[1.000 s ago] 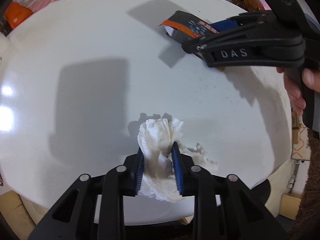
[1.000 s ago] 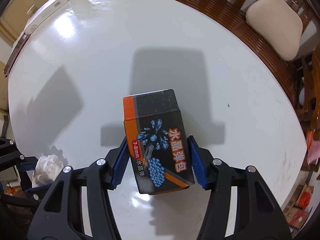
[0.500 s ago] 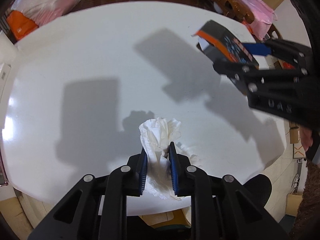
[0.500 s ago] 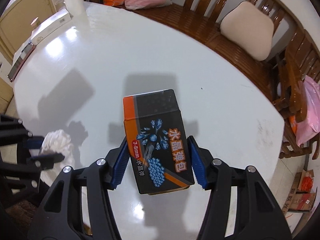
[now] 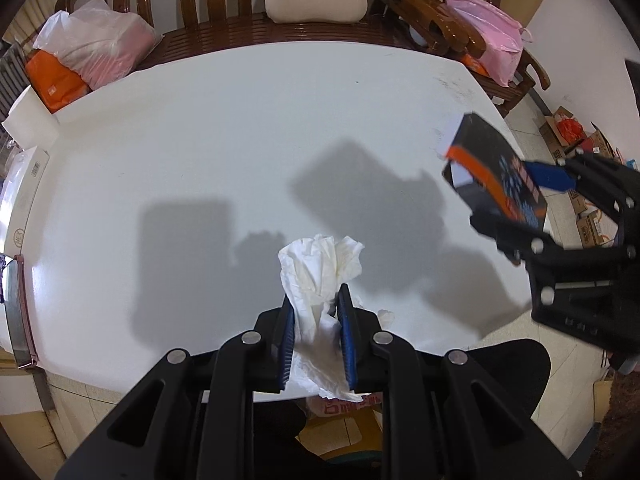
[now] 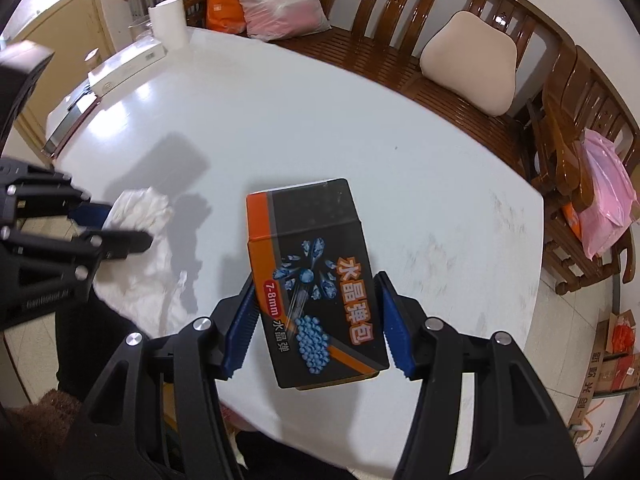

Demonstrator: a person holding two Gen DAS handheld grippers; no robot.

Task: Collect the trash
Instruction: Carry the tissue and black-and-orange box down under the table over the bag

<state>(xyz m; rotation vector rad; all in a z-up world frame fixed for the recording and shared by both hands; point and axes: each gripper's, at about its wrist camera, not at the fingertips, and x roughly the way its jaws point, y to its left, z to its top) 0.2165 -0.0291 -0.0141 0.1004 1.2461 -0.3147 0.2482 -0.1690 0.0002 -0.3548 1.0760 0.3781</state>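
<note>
- The black and orange box (image 6: 316,280) carries large orange Chinese characters, "水晶弹包", down its face.
- A red oval label on the same box reads "7-8mm", with small white characters "水晶弹" beside it.
- Cardboard cartons (image 6: 612,364) on the floor at the right show red printed characters, too small and tilted to read.

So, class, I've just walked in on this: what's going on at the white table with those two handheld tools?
A person is clearing trash from the white table with a tool in each hand. The left tool is clamped on a crumpled white tissue, and the right tool grips a black and orange box printed with blue beads. Both items are held above the tabletop. No bin shows in either view, so where they will be dropped cannot be told.
</note>
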